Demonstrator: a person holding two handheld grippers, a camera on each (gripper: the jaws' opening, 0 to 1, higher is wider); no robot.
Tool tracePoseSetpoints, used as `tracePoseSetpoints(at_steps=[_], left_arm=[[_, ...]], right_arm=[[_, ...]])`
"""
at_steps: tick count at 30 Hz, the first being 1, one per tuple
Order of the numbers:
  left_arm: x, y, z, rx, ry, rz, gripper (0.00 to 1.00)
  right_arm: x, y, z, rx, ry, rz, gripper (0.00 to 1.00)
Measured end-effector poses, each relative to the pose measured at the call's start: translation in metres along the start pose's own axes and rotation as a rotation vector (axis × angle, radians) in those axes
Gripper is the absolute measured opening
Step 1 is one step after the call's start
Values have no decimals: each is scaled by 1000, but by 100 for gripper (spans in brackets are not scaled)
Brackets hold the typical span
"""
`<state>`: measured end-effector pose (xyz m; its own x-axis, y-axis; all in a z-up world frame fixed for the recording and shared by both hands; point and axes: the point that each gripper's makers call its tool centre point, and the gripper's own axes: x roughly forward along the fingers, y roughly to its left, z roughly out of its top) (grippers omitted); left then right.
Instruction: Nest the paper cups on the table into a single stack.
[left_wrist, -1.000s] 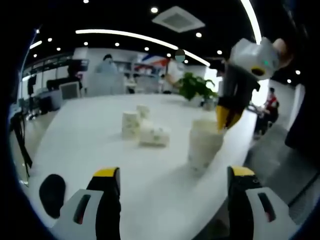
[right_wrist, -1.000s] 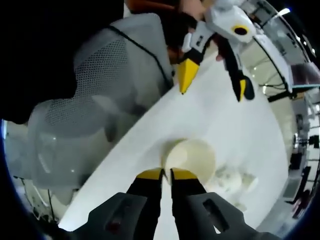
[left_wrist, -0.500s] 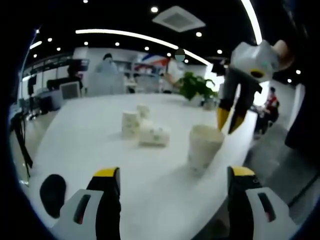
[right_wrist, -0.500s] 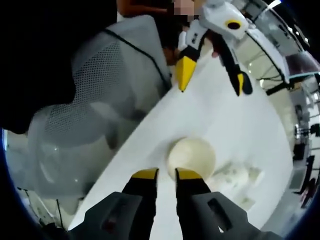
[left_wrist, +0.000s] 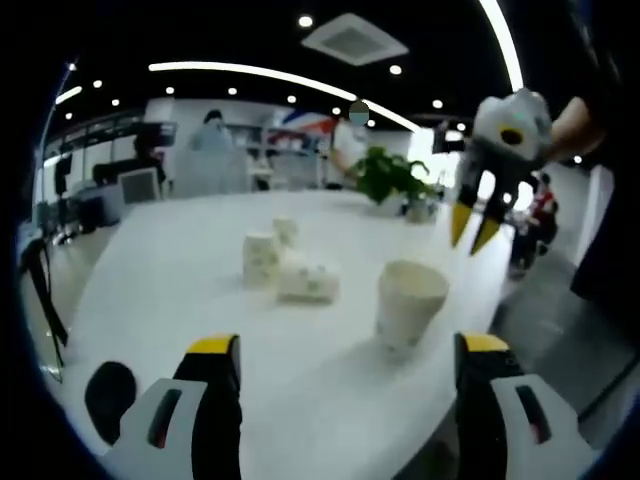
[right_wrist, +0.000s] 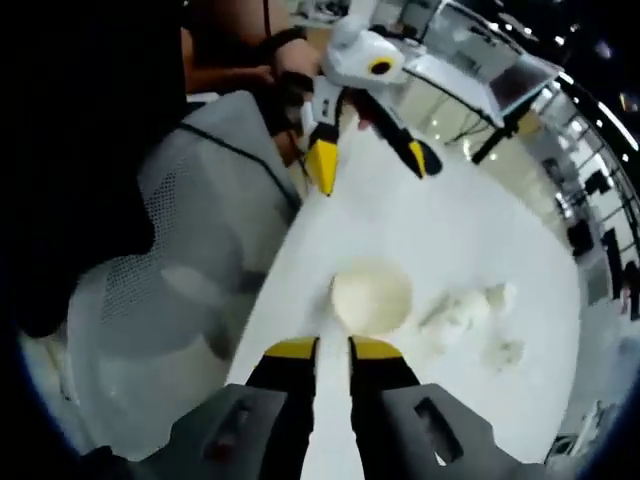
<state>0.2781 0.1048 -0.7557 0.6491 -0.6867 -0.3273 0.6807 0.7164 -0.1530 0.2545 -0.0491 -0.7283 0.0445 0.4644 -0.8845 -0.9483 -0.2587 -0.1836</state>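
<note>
An upright white paper cup (left_wrist: 408, 300) stands near the table's front right edge; from above its open mouth (right_wrist: 370, 295) lies just beyond my right gripper's tips. My right gripper (right_wrist: 332, 348) hovers above that cup, jaws a little apart and holding nothing; it hangs in the air (left_wrist: 472, 230) up and right of the cup. My left gripper (left_wrist: 348, 344) stays wide open and low over the table, short of the cup, and appears as (right_wrist: 370, 160). Farther back an upright cup (left_wrist: 260, 258), a second small cup (left_wrist: 286, 230) and a cup on its side (left_wrist: 308, 282) cluster together.
The white table (left_wrist: 170, 290) curves away, its edge close to the right of the near cup. A grey mesh chair (right_wrist: 170, 270) sits just off that edge. A potted plant (left_wrist: 392, 175) stands at the far end, with people and desks beyond.
My right gripper has let go of the near cup's rim and risen up and away from it. The cup stands alone. My left gripper has barely moved.
</note>
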Motion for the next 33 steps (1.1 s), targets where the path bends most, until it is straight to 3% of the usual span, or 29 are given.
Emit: tracePoseSetpoints(at_steps=[5,13,20,26,33], left_arm=[[2,-2,3,6,3,-8,86],[5,-7,5,14,-1,-18,86],[4,-10,4,17,6,-27,86],[2,-10,6,23,7,-30,86],[1,-9,12,8,-12,-26,86]], right_arm=[[-7,-3,-4,79,-37,-45,8],[-18,-8,-14,308,-138,-124,7],[-32,-25,-21,527,-268,-246,6],[-40,-35,-30,649,-355,-349,6],[-43,-40,-53,837,-438,-433,6]])
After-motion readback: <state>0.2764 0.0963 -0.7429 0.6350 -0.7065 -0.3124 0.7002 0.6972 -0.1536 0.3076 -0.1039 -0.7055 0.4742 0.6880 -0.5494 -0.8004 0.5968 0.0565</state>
